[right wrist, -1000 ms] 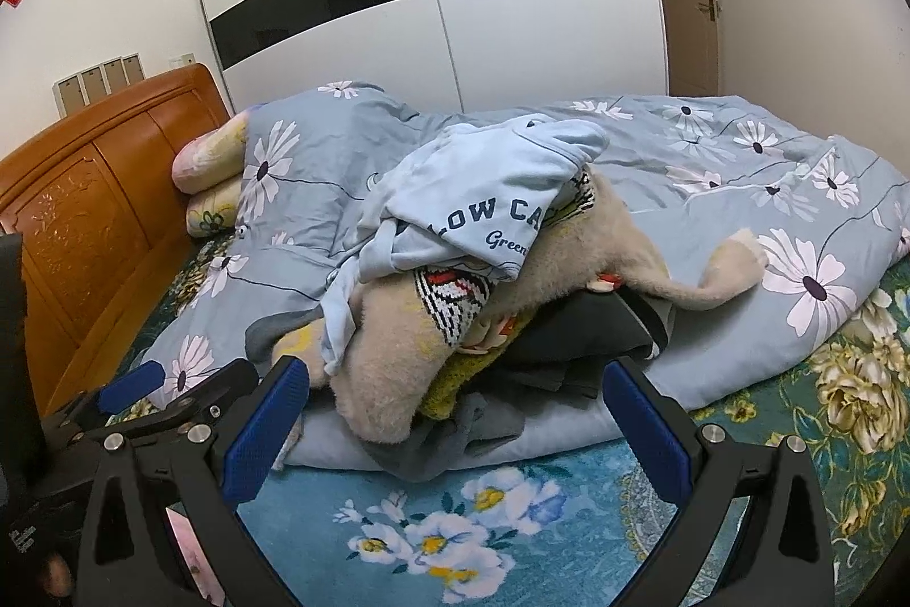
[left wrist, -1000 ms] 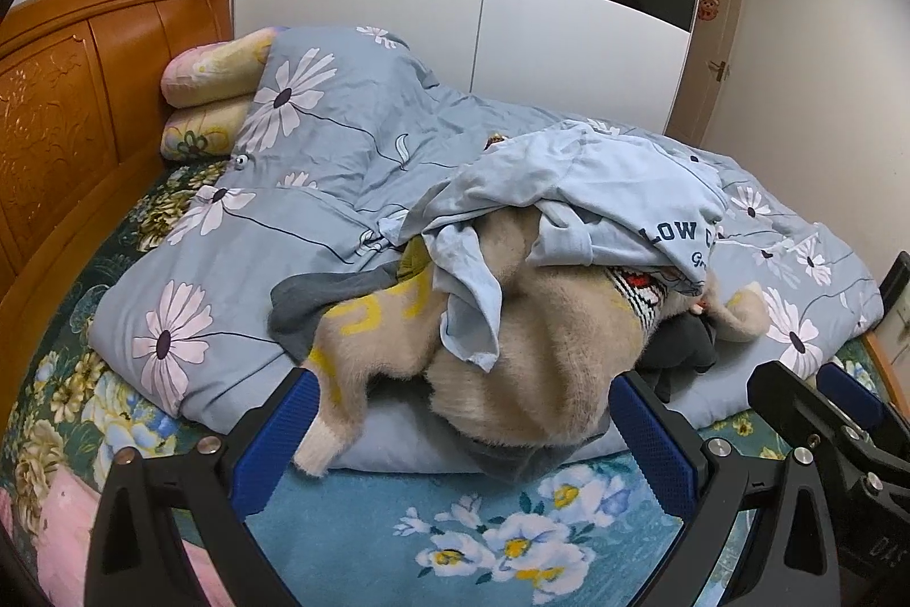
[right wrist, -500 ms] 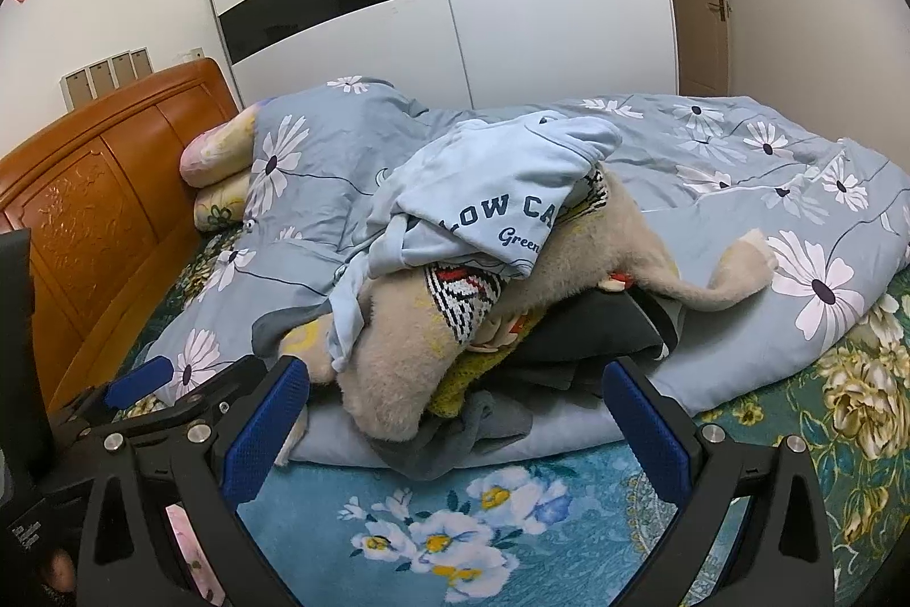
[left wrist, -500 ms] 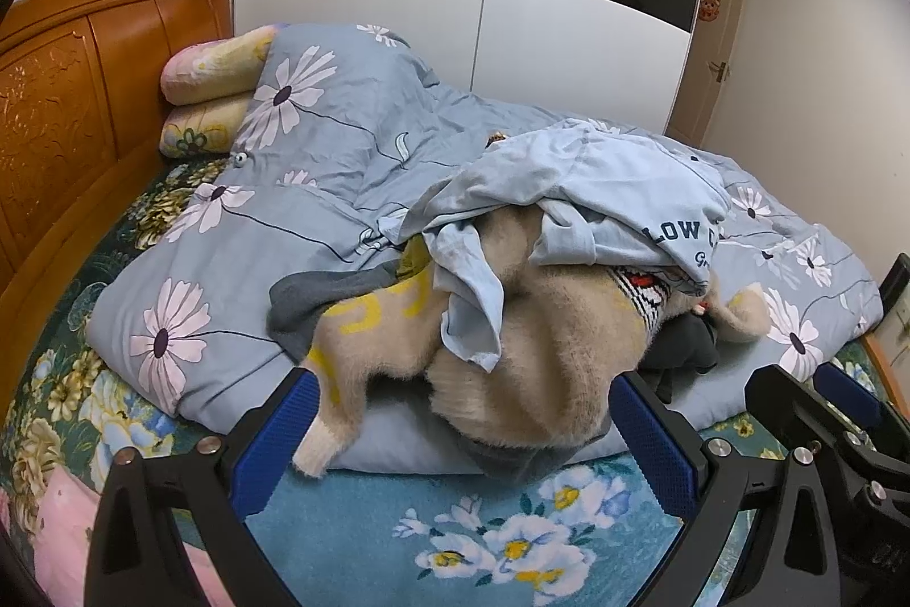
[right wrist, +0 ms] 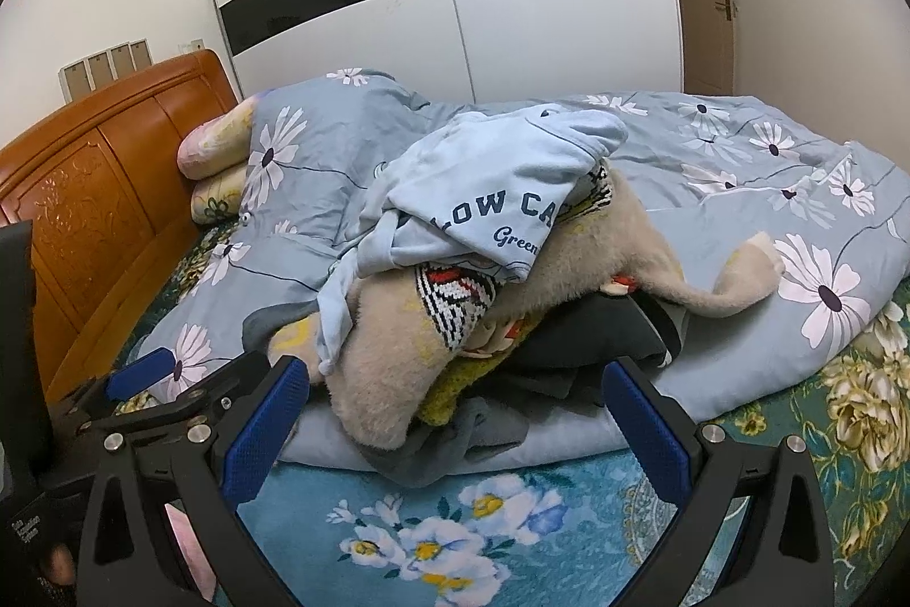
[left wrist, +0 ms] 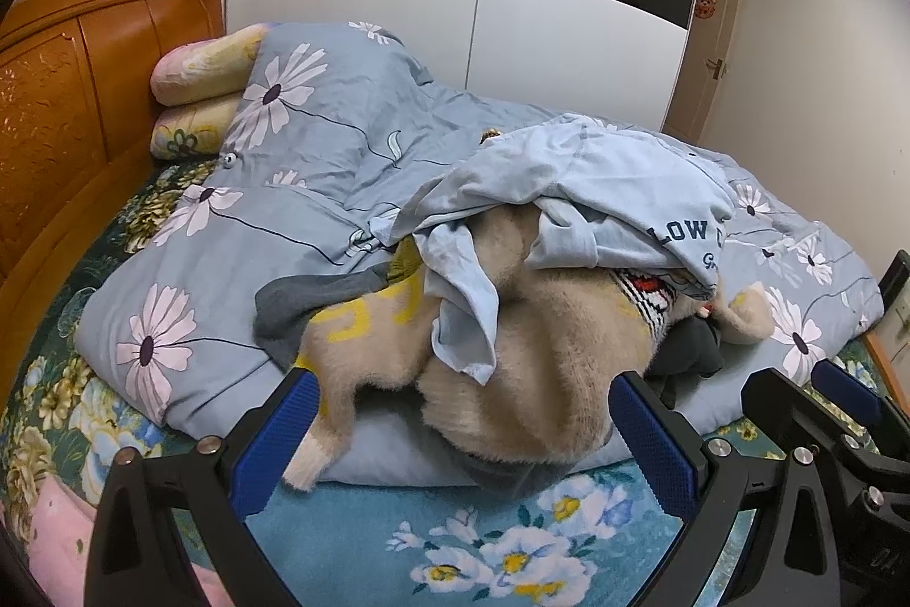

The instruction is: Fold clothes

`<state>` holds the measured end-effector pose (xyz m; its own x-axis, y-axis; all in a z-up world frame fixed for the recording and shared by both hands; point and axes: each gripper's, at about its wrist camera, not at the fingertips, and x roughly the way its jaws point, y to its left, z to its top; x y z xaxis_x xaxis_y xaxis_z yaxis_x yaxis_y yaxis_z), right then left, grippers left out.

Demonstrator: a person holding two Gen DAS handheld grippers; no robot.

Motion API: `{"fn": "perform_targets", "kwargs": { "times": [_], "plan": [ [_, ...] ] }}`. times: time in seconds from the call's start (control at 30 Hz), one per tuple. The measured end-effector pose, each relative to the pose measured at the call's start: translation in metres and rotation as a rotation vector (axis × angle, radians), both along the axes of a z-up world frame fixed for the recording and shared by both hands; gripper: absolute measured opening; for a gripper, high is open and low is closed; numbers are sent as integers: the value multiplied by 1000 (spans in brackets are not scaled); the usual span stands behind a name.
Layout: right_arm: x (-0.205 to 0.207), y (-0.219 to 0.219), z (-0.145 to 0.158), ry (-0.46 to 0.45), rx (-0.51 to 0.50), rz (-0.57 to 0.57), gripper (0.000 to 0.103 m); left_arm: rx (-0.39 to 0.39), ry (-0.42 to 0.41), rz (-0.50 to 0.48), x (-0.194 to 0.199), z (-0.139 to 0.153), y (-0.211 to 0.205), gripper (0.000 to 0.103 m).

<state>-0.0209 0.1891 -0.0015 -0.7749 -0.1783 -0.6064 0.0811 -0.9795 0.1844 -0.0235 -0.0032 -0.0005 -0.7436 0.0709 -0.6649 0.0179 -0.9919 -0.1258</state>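
A heap of clothes lies on the bed. On top is a light blue shirt [left wrist: 597, 186] with dark lettering, also in the right wrist view [right wrist: 500, 186]. Under it is a fuzzy beige sweater [left wrist: 546, 368] [right wrist: 387, 368] with yellow marks, and dark grey garments [right wrist: 591, 334]. My left gripper [left wrist: 460, 442] is open and empty, just in front of the heap. My right gripper [right wrist: 455, 436] is open and empty, also just short of the heap. The right gripper shows at the lower right of the left wrist view [left wrist: 819, 413].
A blue quilt with white daisies [left wrist: 239, 220] lies bunched under and behind the heap. Two pillows [left wrist: 199, 95] rest against the orange wooden headboard [left wrist: 68, 106]. A floral sheet [left wrist: 455, 539] covers the near bed. A white wardrobe [right wrist: 455, 9] stands behind.
Both grippers have crept slightly closer to the heap. The clothes have not moved.
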Motion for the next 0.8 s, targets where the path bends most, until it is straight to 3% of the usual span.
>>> {"fn": "perform_targets", "kwargs": {
  "times": [0.17, 0.37, 0.43, 0.5, 0.57, 0.6, 0.67, 0.7, 0.8],
  "plan": [
    [-20, 4, -3, 12, 45, 2, 103, 23, -20, -18, -8, -15, -5, 103],
    [-83, -1, -3, 31, 174, -19, 100, 51, -71, 21, -1, -37, -25, 103],
    [-105, -12, -8, 9, 261, -9, 93, 46, -77, 37, 5, -39, -32, 103],
    [-122, -17, -10, -16, 311, -7, 62, 40, -80, 52, 12, -40, -39, 103],
    [-131, -14, -7, -30, 307, -15, 55, 31, -81, 67, 20, -40, -46, 103],
    [-132, -11, -2, -27, 316, -24, 41, 23, -79, 73, 23, -38, -49, 103],
    [-131, -8, 14, -10, 347, -36, 24, 25, -73, 81, 33, -35, -55, 103],
    [-130, -7, 22, -2, 362, -41, 18, 29, -69, 84, 38, -33, -58, 103],
    [-121, -3, 62, 54, 386, -52, 14, 40, -61, 87, 51, -24, -62, 103]
  ]
}}
